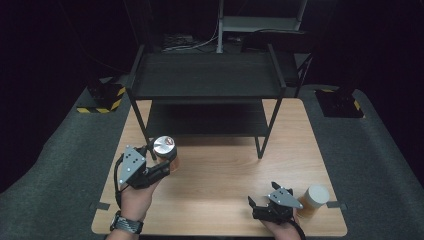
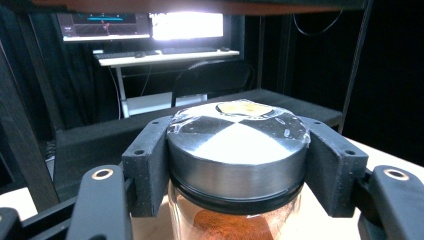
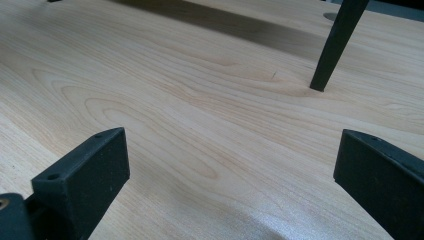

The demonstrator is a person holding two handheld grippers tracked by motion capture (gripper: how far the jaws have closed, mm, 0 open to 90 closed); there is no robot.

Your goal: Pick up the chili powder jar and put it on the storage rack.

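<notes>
Dark surroundings frame a pale wooden worktop [image 1: 225, 165] carrying a black metal two-tier shelf rack [image 1: 207, 82]. At its left front, the left tool [image 1: 167, 162] pinches a glass jar of orange-brown powder with a silver metal lid [image 2: 237, 150], pads pressed on the lid's sides. The right tool [image 1: 254, 204] rests spread, nothing between its jaws, just beside a second, white-lidded jar [image 1: 315, 199].

Two lidded jars [image 1: 165, 149] [image 1: 315, 199], two hand-held grippers [image 1: 169, 161] [image 1: 254, 204], one black shelf rack [image 1: 207, 80], one wooden table [image 1: 220, 170]
</notes>
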